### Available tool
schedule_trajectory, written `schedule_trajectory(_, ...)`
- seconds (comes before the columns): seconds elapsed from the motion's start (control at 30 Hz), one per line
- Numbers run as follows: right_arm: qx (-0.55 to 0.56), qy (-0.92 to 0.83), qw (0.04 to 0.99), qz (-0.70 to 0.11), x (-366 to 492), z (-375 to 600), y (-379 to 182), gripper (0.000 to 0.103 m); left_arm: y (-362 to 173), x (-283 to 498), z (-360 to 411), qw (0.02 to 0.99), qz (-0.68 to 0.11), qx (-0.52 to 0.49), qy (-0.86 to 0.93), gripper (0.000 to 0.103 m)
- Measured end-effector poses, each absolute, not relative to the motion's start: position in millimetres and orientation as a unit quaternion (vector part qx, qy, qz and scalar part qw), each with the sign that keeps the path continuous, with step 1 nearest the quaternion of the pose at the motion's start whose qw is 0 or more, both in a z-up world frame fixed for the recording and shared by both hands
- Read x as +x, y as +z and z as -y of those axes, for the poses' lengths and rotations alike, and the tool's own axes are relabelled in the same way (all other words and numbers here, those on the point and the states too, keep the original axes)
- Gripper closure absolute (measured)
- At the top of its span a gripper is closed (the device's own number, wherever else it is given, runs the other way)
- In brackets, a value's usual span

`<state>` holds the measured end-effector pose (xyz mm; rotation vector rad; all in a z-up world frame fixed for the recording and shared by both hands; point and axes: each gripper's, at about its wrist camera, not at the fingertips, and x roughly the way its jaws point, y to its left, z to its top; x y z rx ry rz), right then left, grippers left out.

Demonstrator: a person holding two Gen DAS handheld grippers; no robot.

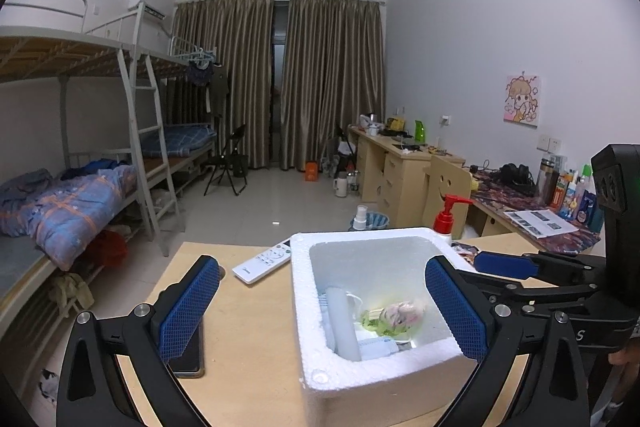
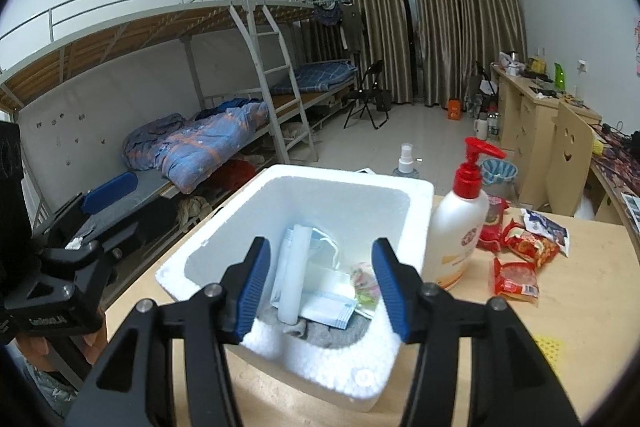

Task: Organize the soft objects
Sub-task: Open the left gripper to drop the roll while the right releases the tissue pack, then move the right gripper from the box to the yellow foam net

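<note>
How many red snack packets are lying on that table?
3, all right of the lotion bottle: one against it, one beside a blue-white wrapper, one nearest the camera. Others may hide behind the bottle.

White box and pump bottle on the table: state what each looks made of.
White box: looks like expanded polystyrene foam, matte; thick walls and a beaded, crumbly rim texture suggest it.
Pump bottle: probably plastic, smooth and slightly glossy white body with a red pump head and printed label.
</note>
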<state>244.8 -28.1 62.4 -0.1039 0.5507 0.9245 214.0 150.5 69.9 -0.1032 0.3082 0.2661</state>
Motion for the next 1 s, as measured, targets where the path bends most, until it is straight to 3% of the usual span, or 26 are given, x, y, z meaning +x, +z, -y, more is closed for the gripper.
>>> schedule_trajectory(0.13, -0.043, 0.434, 0.863, -0.254, 239.2, 42.5, 66.4, 0.045, 73.6, 208.5, -142.7, 0.979, -0.149, -0.05, 0.129, 0.0)
schedule_trajectory(0.4, -0.033, 0.421, 0.878, -0.224, 213.5, 75.8, 79.7, 0.033, 81.1, 186.9, -118.9, 0.983, -0.141, -0.047, 0.113, 0.0)
schedule_trajectory(0.57, -0.026, 0.408, 0.89, -0.201, 196.3, 96.6, 91.0, 0.016, 90.7, 165.4, -103.5, 0.985, -0.127, -0.049, 0.101, 0.0)
schedule_trajectory(0.77, -0.021, 0.391, 0.902, -0.18, 180.3, 123.3, 97.4, 0.007, 97.6, 145.0, -78.8, 0.989, -0.116, -0.038, 0.084, 0.0)
schedule_trajectory(1.0, -0.016, 0.365, 0.916, -0.166, 171.2, 156.7, 95.5, 0.006, 99.2, 132.6, -50.7, 0.991, -0.113, -0.032, 0.062, 0.0)
